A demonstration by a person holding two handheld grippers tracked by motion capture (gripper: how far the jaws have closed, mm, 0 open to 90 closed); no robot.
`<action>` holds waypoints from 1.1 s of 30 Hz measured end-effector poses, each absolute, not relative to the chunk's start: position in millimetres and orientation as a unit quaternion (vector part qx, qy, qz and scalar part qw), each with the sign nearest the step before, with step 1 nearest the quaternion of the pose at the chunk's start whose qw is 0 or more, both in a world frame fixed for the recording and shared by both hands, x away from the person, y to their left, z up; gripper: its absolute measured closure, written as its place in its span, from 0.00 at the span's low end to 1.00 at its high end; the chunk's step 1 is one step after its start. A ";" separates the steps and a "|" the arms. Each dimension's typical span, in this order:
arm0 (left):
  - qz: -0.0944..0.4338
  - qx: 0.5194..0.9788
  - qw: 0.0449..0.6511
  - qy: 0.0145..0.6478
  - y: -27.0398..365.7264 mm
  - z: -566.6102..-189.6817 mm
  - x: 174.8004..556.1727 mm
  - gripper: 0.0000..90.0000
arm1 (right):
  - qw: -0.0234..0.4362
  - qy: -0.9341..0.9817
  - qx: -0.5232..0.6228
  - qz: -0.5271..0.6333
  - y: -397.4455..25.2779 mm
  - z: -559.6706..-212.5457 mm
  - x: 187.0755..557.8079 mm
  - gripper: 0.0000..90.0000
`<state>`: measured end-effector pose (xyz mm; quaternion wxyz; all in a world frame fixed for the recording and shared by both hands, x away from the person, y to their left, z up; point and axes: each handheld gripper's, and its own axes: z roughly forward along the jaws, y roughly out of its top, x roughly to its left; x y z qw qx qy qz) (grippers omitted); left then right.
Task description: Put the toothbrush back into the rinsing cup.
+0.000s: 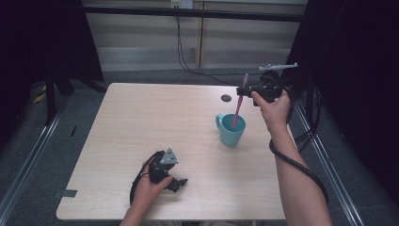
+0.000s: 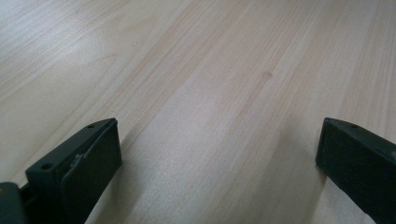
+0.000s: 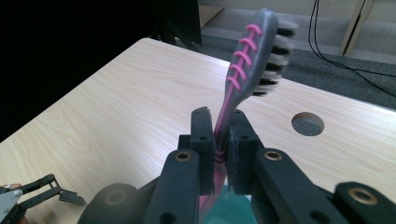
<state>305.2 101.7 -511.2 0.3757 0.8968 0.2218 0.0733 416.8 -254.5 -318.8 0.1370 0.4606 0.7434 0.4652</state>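
A pink and grey toothbrush (image 1: 239,103) stands tilted with its handle end inside a teal mug (image 1: 231,129) right of the table's middle. My right gripper (image 1: 245,89) is shut on the toothbrush neck, above the mug. In the right gripper view the bristled head (image 3: 259,51) rises above my jaws, the pink neck (image 3: 223,126) is pinched between them, and the mug's rim (image 3: 233,210) shows below. My left gripper (image 1: 179,183) rests on the table (image 1: 141,117) near its front edge, open, with bare wood (image 2: 219,116) between its fingers.
A round cable hole (image 1: 226,98) lies in the tabletop behind the mug. Black cables (image 1: 188,61) trail over the floor beyond the far edge. Dark frame posts stand at both sides of the table.
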 end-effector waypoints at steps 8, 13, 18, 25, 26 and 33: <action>0.074 0.899 0.373 0.219 102.0 -510.9 305.4 0.00 | 0.144 0.744 0.469 0.454 -253.6 -328.1 423.3 0.93; 0.074 0.897 0.375 0.222 101.7 -511.2 305.2 0.00 | 0.151 0.744 0.473 0.448 -253.3 -333.1 427.0 0.93; 0.074 0.897 0.375 0.222 101.7 -511.2 305.1 0.00 | 0.150 0.741 0.478 0.447 -255.1 -339.4 430.4 0.92; 0.075 0.897 0.376 0.221 101.6 -511.3 305.3 0.00 | 0.151 0.739 0.486 0.440 -258.0 -350.5 433.7 0.92; 0.074 0.897 0.375 0.222 101.7 -511.2 305.1 0.00 | 0.151 0.738 0.487 0.441 -258.3 -351.8 433.6 0.92; 0.076 0.896 0.377 0.222 101.4 -511.5 305.2 0.00 | 0.145 0.743 0.485 0.437 -255.1 -359.5 431.0 0.92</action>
